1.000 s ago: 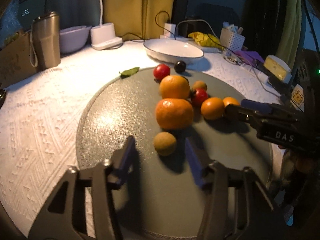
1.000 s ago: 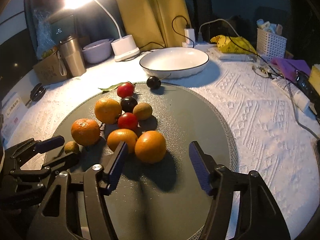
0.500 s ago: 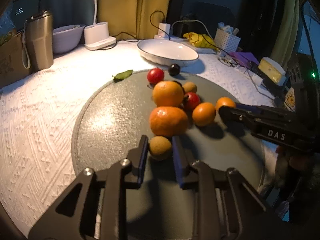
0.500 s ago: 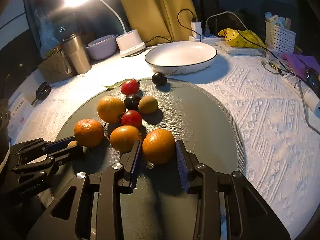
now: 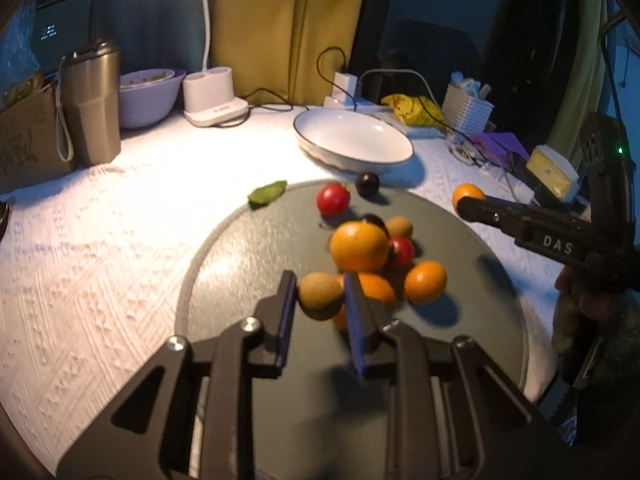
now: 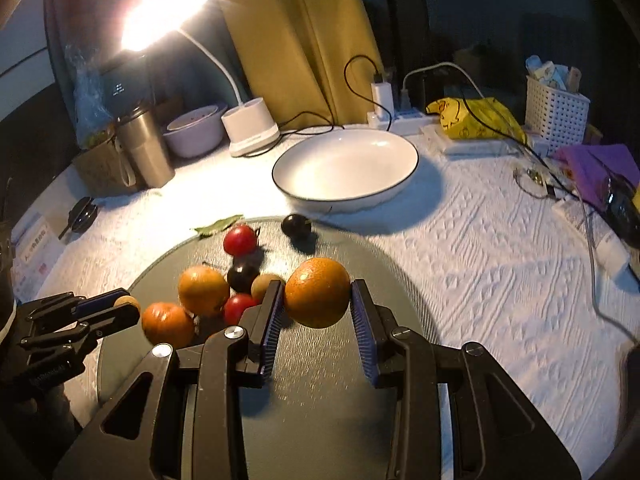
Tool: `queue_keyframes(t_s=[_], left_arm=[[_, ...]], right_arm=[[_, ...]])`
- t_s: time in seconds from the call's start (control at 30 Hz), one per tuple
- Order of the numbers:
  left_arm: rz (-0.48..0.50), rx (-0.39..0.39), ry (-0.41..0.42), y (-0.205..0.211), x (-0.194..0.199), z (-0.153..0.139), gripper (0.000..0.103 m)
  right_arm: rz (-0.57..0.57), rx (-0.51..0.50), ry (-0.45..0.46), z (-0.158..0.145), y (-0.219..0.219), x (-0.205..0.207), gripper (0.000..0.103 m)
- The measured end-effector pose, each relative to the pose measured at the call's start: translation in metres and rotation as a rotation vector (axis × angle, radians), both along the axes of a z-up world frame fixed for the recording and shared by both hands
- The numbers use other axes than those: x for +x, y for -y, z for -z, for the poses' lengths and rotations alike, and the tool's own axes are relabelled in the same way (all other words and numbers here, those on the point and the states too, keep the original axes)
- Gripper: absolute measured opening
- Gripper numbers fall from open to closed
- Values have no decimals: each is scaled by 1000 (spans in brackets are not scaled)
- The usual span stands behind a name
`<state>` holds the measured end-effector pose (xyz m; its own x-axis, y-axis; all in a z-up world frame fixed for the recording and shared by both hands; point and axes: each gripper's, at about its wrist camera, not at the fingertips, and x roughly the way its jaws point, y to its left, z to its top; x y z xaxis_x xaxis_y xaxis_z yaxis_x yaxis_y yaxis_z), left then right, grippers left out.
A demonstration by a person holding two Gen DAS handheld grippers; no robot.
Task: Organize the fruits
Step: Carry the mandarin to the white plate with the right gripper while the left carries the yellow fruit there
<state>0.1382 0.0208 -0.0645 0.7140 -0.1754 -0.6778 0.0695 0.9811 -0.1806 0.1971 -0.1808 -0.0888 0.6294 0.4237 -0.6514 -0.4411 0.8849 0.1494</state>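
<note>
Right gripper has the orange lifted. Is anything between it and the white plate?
Mostly clear. The right gripper holds the orange above the grey mat; one dark plum sits at the mat's far edge, just left of the line to the white plate. Carried high, the orange should pass over it.

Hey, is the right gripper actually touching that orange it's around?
Touching. In the right wrist view both finger pads press the sides of the orange, and the right gripper carries it above the grey mat.

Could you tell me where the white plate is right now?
The white plate sits on the tablecloth just beyond the grey mat, right of the lamp base.
</note>
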Motion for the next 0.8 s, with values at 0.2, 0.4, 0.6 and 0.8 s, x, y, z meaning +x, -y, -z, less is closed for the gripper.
queue_keyframes(t_s=[0.2, 0.4, 0.6, 0.8], left_arm=[[-18, 4, 41, -9, 16, -13, 25], [-3, 3, 95, -13, 37, -26, 25], [23, -8, 127, -13, 66, -33, 25], [56, -15, 137, -13, 95, -35, 25]], right_arm=[[-2, 0, 17, -8, -3, 16, 36], [2, 1, 38, -16, -7, 33, 36], [0, -10, 60, -24, -11, 53, 36], [-1, -23, 85, -28, -18, 76, 36]])
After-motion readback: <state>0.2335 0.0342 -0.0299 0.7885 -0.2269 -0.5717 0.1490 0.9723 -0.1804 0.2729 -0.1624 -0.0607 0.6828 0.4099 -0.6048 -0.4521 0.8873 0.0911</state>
